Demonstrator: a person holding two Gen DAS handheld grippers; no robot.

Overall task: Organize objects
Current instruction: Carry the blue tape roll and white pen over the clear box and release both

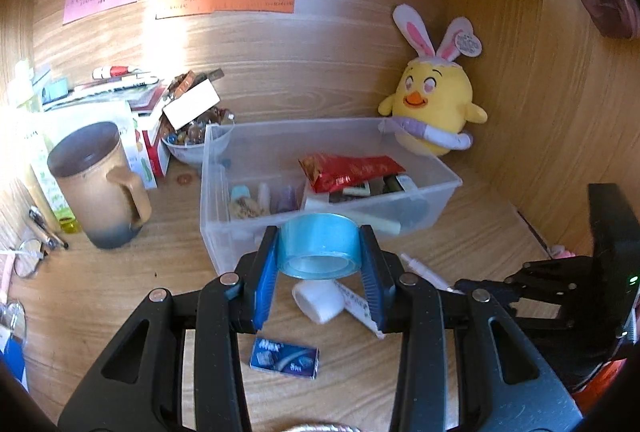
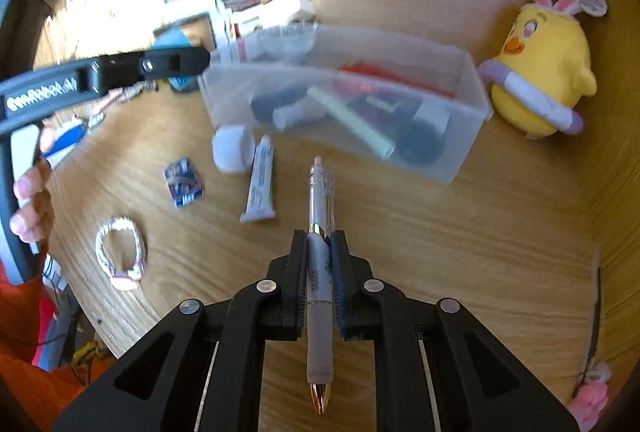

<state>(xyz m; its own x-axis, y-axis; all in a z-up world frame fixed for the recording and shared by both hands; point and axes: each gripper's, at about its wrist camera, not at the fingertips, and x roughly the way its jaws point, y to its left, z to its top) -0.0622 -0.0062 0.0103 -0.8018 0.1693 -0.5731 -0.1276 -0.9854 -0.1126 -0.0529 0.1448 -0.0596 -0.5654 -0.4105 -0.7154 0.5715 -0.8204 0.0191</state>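
Note:
My left gripper point(image 1: 319, 248) is shut on a blue tape roll point(image 1: 318, 246), held above the desk just in front of the clear plastic bin's point(image 1: 208, 192) near wall. The bin holds a red snack packet point(image 1: 352, 168) and several small items. My right gripper point(image 2: 320, 238) is shut on a clear pen point(image 2: 319, 232), its tip pointing back toward me, held above the desk in front of the bin point(image 2: 472, 100). On the desk lie a white cap point(image 2: 232, 148), a white tube point(image 2: 261, 180), a small blue box point(image 2: 184, 182) and a bead bracelet point(image 2: 120, 252).
A brown mug point(image 1: 100, 184) stands left of the bin, with boxes, pens and a bowl of candies point(image 1: 192, 136) behind it. A yellow plush chick point(image 1: 436, 104) leans in the back right corner. Glasses point(image 1: 32, 256) lie at the far left. Wooden walls enclose the desk.

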